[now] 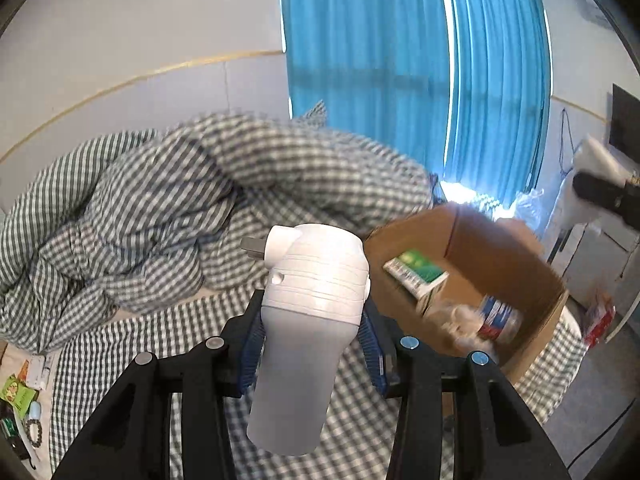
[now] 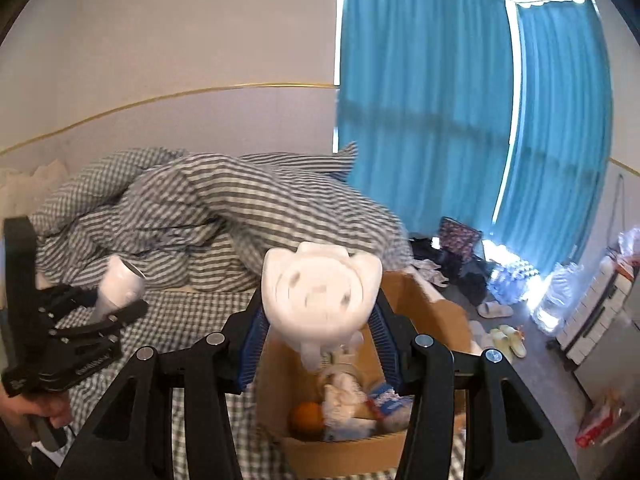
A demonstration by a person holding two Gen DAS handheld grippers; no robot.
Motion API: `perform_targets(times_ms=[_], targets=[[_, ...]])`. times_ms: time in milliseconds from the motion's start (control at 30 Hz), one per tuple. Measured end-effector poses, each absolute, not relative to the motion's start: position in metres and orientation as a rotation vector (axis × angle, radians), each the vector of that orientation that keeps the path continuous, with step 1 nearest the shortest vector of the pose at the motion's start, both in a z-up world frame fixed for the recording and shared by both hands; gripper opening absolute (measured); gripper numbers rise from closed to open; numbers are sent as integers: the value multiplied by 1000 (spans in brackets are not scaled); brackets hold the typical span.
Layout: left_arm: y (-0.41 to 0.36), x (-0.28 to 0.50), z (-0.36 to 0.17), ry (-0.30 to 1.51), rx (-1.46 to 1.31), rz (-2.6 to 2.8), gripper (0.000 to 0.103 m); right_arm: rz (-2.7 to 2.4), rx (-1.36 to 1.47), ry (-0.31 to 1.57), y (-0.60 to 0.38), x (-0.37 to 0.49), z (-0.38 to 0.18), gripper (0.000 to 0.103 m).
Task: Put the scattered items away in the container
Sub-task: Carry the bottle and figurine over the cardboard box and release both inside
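Left claw (image 1: 312, 320) gripping white bottle (image 1: 304, 320), cardboard box (image 1: 532, 320) rightward

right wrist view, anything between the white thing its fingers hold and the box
Nothing visible. The right gripper holds the white object directly over the open box, whose top is uncovered; only items already inside, such as an orange, lie below.

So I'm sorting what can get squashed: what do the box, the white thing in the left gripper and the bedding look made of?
The box looks like plain brown cardboard, matte, with thin raw flap edges. The white thing in the left gripper looks like hard moulded plastic, smooth, with faint highlights and ridged bands. The bedding is soft checked fabric, probably cotton, judging by its rumpled folds.
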State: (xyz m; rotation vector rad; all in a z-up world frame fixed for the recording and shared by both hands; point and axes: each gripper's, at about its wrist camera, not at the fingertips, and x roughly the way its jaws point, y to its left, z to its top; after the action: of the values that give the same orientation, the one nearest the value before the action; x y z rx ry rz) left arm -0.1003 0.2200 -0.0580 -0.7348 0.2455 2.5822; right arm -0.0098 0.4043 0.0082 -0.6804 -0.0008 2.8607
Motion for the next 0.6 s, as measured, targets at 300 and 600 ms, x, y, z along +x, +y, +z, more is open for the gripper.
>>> perform_targets(times_ms=[300,600], targets=[[297,-103,-45,227,-696,2512,45,2792,-722,72,463,-12,-10,48],[344,-105,-57,285,-703,2478,45,2785,-827,114,499,-42,-43,48]])
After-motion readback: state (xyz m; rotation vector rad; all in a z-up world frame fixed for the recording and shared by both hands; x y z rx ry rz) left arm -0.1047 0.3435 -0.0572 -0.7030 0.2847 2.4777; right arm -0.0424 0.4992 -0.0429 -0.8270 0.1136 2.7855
